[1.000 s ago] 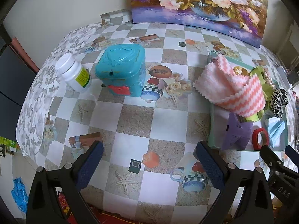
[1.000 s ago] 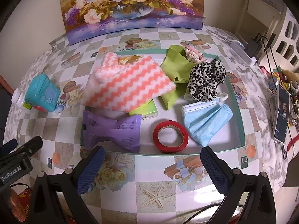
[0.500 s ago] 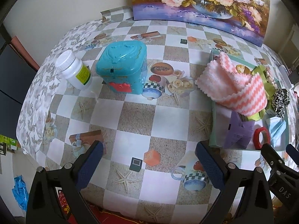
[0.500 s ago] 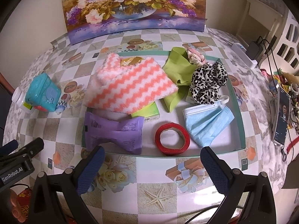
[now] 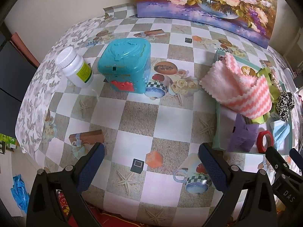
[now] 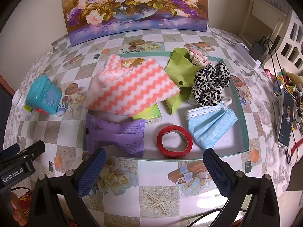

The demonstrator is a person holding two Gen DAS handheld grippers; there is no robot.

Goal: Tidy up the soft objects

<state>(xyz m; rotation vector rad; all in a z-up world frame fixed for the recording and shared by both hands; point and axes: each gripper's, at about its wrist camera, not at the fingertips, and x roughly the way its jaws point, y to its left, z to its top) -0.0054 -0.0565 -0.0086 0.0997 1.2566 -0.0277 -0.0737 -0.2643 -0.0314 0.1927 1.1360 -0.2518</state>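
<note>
Both claws, left claw (image 5: 150,162) and right claw (image 6: 154,167), hung wide open and empty near the table's front edge; soft things filled the tray (image 6: 244,121), so I'd grip the striped cloth (image 6: 130,89) by a free corner.

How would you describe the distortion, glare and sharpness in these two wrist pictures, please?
Left wrist view: strong fisheye bending, the checked tablecloth bulging and dark vignette in the corners; focus crisp on the teal box. Right wrist view: the same barrel curve bows the tray rim, soft glare lies on the glossy cloth nearest the camera, and the lit phone looks smeared.
</note>
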